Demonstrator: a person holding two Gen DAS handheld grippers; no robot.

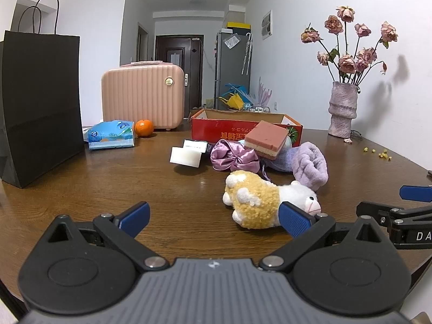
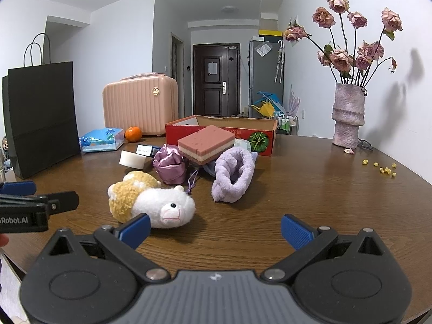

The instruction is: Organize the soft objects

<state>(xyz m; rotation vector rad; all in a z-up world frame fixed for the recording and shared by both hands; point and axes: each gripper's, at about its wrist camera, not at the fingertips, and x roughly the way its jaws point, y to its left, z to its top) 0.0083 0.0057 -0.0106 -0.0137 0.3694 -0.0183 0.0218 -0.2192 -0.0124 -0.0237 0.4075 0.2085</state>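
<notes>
A white and yellow plush sheep (image 1: 267, 201) (image 2: 151, 199) lies on its side on the wooden table (image 1: 135, 178). Behind it lie a purple satin pouch (image 1: 233, 158) (image 2: 171, 166), a lilac fluffy headband (image 1: 310, 166) (image 2: 233, 174) and a pink layered sponge block (image 1: 266, 139) (image 2: 206, 143). A white sponge (image 1: 185, 156) (image 2: 132, 159) lies to their left. My left gripper (image 1: 214, 220) is open, its right finger just in front of the sheep. My right gripper (image 2: 216, 230) is open and empty, to the sheep's right.
A red cardboard box (image 1: 244, 127) (image 2: 221, 132) stands open behind the pile. A black paper bag (image 1: 40, 105), a tissue pack (image 1: 112, 135), an orange (image 1: 144, 127) and a pink case (image 1: 141, 95) stand at the left. A vase of dried roses (image 1: 343, 108) stands at the right.
</notes>
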